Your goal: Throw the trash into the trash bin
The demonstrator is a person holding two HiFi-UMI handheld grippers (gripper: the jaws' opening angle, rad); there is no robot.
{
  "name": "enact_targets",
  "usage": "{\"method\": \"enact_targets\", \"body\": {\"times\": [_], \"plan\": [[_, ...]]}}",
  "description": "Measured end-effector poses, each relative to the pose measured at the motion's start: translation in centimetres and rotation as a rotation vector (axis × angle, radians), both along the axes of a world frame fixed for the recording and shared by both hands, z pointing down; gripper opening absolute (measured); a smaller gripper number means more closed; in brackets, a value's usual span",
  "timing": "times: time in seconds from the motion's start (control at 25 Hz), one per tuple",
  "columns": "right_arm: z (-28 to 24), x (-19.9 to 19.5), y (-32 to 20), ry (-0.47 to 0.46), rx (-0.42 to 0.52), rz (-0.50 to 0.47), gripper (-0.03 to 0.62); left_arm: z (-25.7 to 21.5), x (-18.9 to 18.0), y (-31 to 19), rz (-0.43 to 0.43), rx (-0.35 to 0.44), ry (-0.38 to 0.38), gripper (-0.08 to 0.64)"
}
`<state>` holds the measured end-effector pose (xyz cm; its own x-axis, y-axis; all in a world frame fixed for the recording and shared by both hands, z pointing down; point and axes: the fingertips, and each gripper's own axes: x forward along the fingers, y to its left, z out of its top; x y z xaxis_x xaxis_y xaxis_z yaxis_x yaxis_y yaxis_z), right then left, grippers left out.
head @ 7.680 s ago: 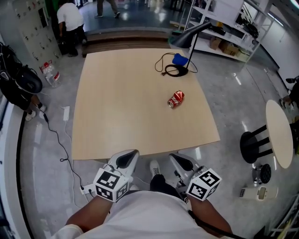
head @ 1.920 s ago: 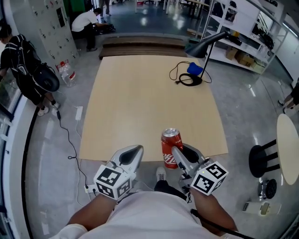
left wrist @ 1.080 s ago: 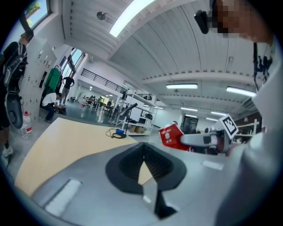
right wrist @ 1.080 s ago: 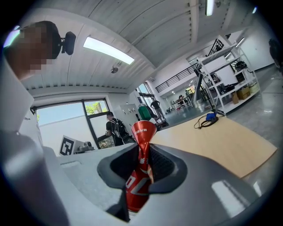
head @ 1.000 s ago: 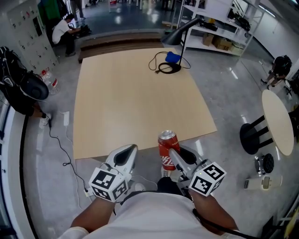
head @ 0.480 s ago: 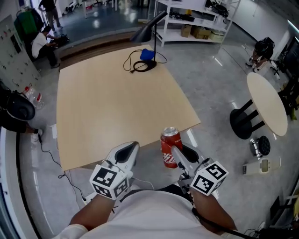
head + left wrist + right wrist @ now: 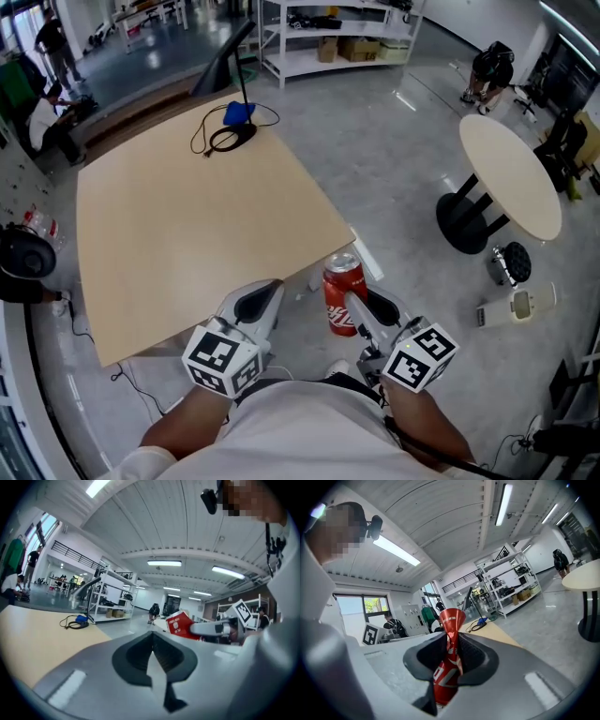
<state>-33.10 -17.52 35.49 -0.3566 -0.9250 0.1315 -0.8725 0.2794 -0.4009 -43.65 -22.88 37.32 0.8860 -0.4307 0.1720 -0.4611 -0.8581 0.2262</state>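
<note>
- The trash item is a red soda can (image 7: 343,292) with white lettering and a silver top, standing roughly upright.
- The can is dented: in the right gripper view its body is pinched narrow at the waist where the pads press on it, and it flares out again toward the top rim.
- The right gripper (image 7: 355,317) is clamped on the can's lower half, one jaw on each side, with the top of the can rising clear above the fingertips.
- The can is held in the air just in front of the person's body, off the near right corner of the wooden table (image 7: 187,234) and over the grey floor (image 7: 394,187).
- The can touches neither the table nor the floor.
- The left gripper (image 7: 257,302) is just left of the can, over the table's near edge. Its jaws are pressed together with nothing between them.
- On the far end of the table are a black desk lamp (image 7: 228,58), a coiled black cable (image 7: 223,141) at its base and a small blue object (image 7: 238,113).
- To the right, well apart from the can, stands a round table (image 7: 511,178) on a black pedestal.
- A white shelving rack (image 7: 328,37) stands at the far side of the room.
</note>
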Motion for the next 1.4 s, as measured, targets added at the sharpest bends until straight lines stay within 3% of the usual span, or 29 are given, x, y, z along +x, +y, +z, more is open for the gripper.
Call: {"method": "enact_targets", "body": {"times": [0.28,0.8,1.12,1.4], "plan": [[-0.6,7.9,2.8,-0.015,0.008,0.097,0.069,-0.5,8.5,2.1,0.104,0.025,-0.034,0.006],[-0.5,21.6,13.0,-0.012,0.013,0.294,0.069,-0.3,24.3,10.4,0.304,0.035,-0.047,0.006],[-0.3,26.2,18.5,-0.03,0.02,0.439,0.069,-0.6,30.3,14.7,0.441,0.044,-0.057,0.006],[-0.1,29.3,22.4,-0.046,0.028,0.571,0.069,-0.1,33.9,17.5,0.565,0.004,-0.082,0.006]]}}
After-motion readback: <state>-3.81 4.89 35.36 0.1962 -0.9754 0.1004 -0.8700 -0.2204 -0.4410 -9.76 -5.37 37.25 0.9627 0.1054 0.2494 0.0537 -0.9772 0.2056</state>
